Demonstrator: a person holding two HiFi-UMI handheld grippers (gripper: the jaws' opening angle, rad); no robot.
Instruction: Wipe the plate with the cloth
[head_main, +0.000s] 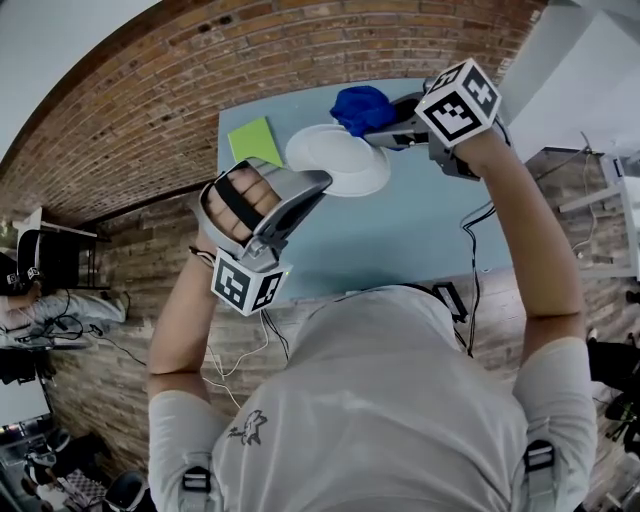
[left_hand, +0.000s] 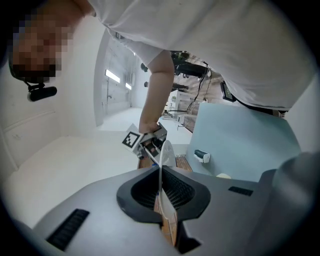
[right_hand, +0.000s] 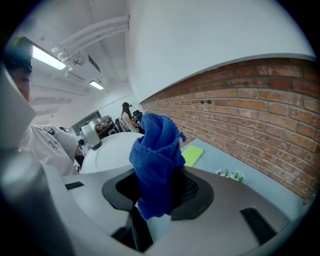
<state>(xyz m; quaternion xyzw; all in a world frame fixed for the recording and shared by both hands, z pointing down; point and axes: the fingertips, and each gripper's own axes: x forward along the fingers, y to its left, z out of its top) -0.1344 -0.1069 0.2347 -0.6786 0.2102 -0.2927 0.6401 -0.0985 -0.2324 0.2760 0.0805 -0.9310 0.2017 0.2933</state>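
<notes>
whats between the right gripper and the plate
The blue cloth, clamped in the right gripper, sits between it and the white plate; the right gripper view shows it.

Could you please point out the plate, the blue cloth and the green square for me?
plate (head_main: 335, 160), head view, on its white middle.
blue cloth (head_main: 362, 106), head view, on the bunched middle.
green square (head_main: 255, 141), head view, on its centre.

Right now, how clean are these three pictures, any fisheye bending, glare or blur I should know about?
Head view: heavy fisheye, the brick wall bows into an arc; the plate is bright white but keeps its outline. Left gripper view: black vignetted corners, the plate edge-on and sharp. Right gripper view: the blue cloth is crisp, the ceiling lights glare, brick courses curve.
</notes>
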